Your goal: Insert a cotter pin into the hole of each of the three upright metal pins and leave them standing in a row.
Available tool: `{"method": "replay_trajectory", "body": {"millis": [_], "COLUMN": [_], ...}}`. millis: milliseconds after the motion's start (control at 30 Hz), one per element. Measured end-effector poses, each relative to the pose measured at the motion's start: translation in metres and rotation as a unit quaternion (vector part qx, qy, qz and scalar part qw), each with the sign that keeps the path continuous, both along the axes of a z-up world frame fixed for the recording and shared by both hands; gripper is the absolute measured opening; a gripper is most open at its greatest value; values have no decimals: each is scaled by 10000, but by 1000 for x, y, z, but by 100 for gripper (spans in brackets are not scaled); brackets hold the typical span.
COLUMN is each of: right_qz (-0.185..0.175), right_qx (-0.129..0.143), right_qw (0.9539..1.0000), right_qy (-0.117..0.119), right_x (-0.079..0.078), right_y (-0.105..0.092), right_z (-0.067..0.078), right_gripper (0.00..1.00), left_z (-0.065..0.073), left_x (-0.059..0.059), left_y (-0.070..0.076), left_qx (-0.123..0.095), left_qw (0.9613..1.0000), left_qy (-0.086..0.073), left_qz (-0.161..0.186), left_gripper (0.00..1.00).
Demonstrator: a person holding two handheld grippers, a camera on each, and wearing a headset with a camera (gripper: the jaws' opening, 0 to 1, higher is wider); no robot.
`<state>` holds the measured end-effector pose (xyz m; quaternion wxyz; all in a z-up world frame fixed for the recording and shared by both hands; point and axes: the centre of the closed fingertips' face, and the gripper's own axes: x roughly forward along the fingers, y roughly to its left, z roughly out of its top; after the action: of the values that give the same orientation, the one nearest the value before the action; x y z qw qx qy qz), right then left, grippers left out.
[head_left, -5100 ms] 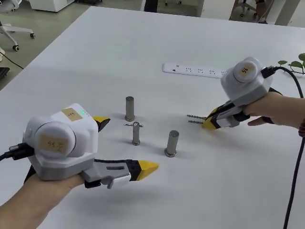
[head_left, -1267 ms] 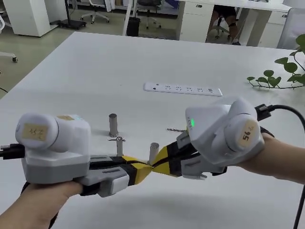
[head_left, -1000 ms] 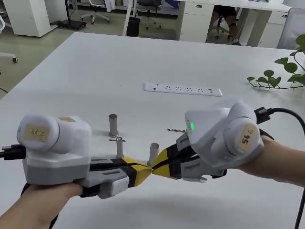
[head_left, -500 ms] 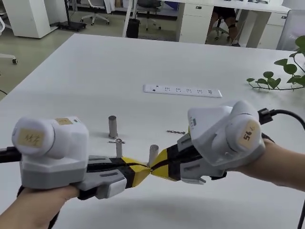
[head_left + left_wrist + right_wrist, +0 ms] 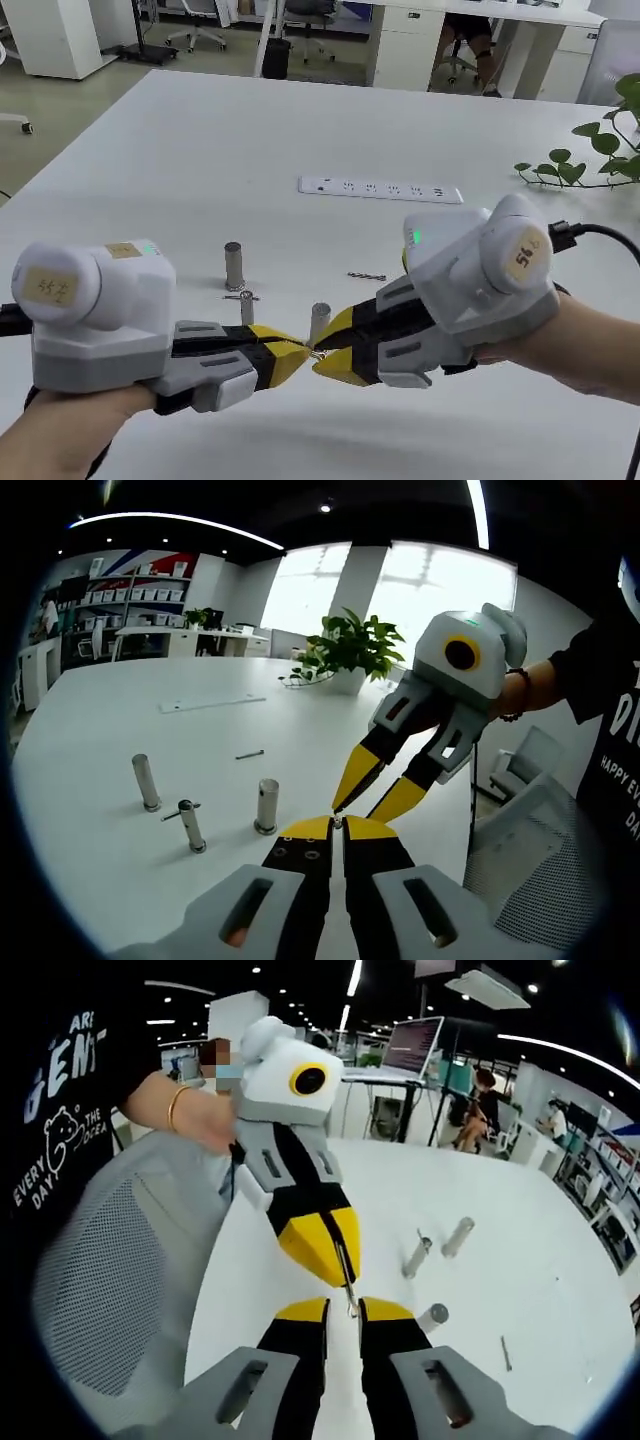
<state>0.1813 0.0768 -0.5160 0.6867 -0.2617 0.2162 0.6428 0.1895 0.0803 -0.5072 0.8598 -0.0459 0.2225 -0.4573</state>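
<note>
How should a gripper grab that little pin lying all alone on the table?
Probably pinch the loose cotter pin across its thin middle, coming straight down from above. It lies flat on the table with bare surface all around it, so its sides sit too low to catch.

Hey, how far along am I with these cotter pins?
One done: the middle pin carries its cotter pin. In hand: the left gripper pinches a second cotter pin, right gripper open around it. Left: the far pin and near pin are bare; a spare cotter pin lies loose.
</note>
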Motion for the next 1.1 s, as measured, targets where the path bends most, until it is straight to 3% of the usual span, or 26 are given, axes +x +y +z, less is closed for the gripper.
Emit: {"method": "replay_trajectory", "body": {"millis": [133, 167, 300, 467, 533, 600, 700, 1100], "right_qz": [-196, -288, -480, -628, -598, -519, -531, -298], "right_qx": [187, 216, 468, 623, 656, 708, 771, 851], "right_qw": [9988, 9975, 9923, 9865, 9851, 9810, 9782, 9760], "right_qy": [403, 608, 1037, 1375, 1470, 1727, 1851, 1980], "right_x": [0, -1, -1, 3, 0, -8, -11, -21], "right_y": [-1, -1, -1, -6, -7, -7, -8, -5], "right_z": [2, 1, 4, 6, 6, 7, 6, 6], "right_gripper": [9, 9, 10, 10, 10, 10, 7, 5], "left_z": [1, 3, 8, 10, 10, 11, 13, 21], "left_x": [0, 1, -2, -4, -6, -8, -11, -19], "left_y": [2, 2, 1, -3, -4, -5, -7, -13], "left_qx": [88, 133, 131, 171, 181, 166, 106, -98], "left_qw": [9997, 9991, 9974, 9955, 9947, 9940, 9931, 9894], "left_qy": [-181, -370, -633, -767, -812, -855, -875, -984], "left_qz": [-126, -184, -324, -524, -606, -660, -775, -1068], "left_gripper": [0, 0, 0, 0, 0, 0, 0, 0]}}
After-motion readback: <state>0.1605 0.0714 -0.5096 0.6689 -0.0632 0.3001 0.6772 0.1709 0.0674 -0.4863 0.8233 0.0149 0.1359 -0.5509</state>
